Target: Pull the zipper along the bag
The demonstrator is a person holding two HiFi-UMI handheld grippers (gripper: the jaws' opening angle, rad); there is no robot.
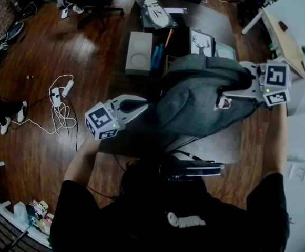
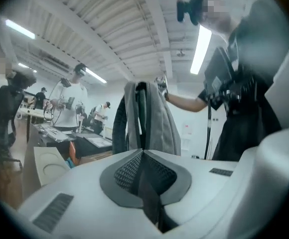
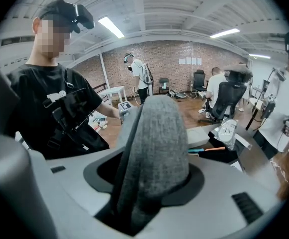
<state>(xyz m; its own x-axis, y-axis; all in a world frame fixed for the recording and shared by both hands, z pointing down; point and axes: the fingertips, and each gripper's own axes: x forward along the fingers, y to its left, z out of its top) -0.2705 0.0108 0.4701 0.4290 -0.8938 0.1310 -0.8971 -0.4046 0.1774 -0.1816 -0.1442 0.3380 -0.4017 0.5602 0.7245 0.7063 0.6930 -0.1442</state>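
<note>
A grey fabric bag [image 1: 202, 101] lies humped on the dark table [image 1: 231, 146], right of centre. My right gripper [image 1: 222, 96] comes in from the right and is shut on a thick fold of the bag [image 3: 157, 133], which fills the space between its jaws. My left gripper [image 1: 145, 105] hovers just left of the bag's left edge, apart from it, with its jaws shut. In the left gripper view the bag [image 2: 157, 128] stands some way ahead. A thin dark strip shows behind the left pads [image 2: 129, 171]; I cannot tell what it is. No zipper slider is visible.
Behind the bag on the table are a grey box with round recesses [image 1: 138, 52], orange and blue pens [image 1: 160, 49], a framed deer picture [image 1: 201, 42] and a clear plastic pouch [image 1: 156, 12]. White cables [image 1: 60, 106] lie on the wooden floor at left. Other people work in the room.
</note>
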